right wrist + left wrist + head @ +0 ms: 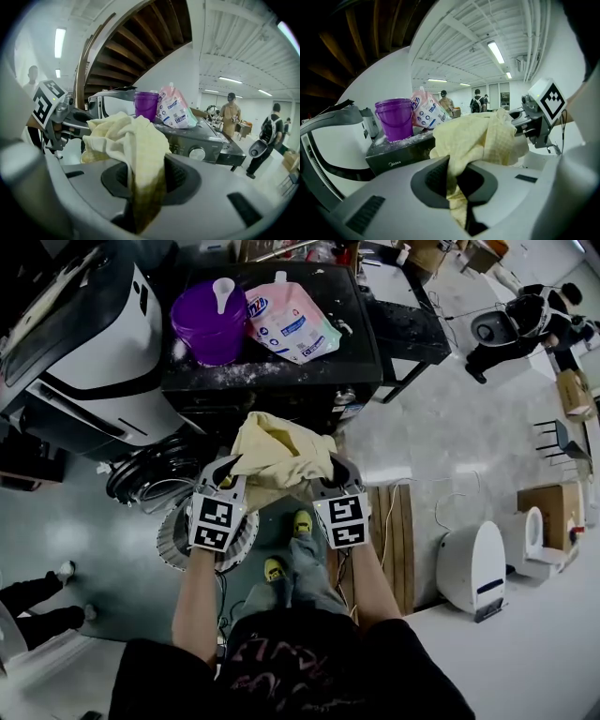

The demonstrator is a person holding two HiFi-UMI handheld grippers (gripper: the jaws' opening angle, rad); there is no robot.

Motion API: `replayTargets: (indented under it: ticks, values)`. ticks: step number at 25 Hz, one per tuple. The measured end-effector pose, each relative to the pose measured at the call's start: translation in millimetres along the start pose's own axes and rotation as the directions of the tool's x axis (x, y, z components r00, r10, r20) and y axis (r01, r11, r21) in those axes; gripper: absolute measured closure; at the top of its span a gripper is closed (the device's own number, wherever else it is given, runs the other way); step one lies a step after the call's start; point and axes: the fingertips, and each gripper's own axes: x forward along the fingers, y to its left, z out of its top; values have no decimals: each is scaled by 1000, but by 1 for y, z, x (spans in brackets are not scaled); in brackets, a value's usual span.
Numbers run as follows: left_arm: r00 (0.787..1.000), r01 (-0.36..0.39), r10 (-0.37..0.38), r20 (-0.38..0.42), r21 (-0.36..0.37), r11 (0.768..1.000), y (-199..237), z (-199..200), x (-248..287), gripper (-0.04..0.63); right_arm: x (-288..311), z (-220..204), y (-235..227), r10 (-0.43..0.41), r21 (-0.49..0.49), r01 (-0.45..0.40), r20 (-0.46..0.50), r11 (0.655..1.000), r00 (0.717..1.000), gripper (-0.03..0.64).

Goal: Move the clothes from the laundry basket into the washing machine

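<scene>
workshop floor (pixel 450 427) below. left gripper (pixel 228 468) and right gripper (pixel 336 468) each pinch one edge of yellow cloth (pixel 281 451), slung between them; washer (pixel 352 301) just ahead. likely soft, light, limp: hold bunched edges.

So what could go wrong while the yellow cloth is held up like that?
The left tool and right tool each pinch only a bit of the yellow cloth, so it might slip and fall to the laundry basket below. The purple bucket and detergent pouch sit on the washing machine just ahead; a swinging cloth could knock them. Cables coil on the floor beside the basket and could trip the person.
</scene>
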Motion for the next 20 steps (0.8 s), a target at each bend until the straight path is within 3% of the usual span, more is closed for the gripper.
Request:
replayTargets:
  ticks: [14, 20]
  values:
    - [998, -53, 54, 20, -58, 997, 19, -46, 66, 572, 68, -47, -27, 20, 47, -20, 18, 999, 1000, 508]
    - [996, -78, 82, 20, -159, 984, 32, -103, 104, 572, 116, -90, -28, 38, 61, -39, 16, 997, 999, 506]
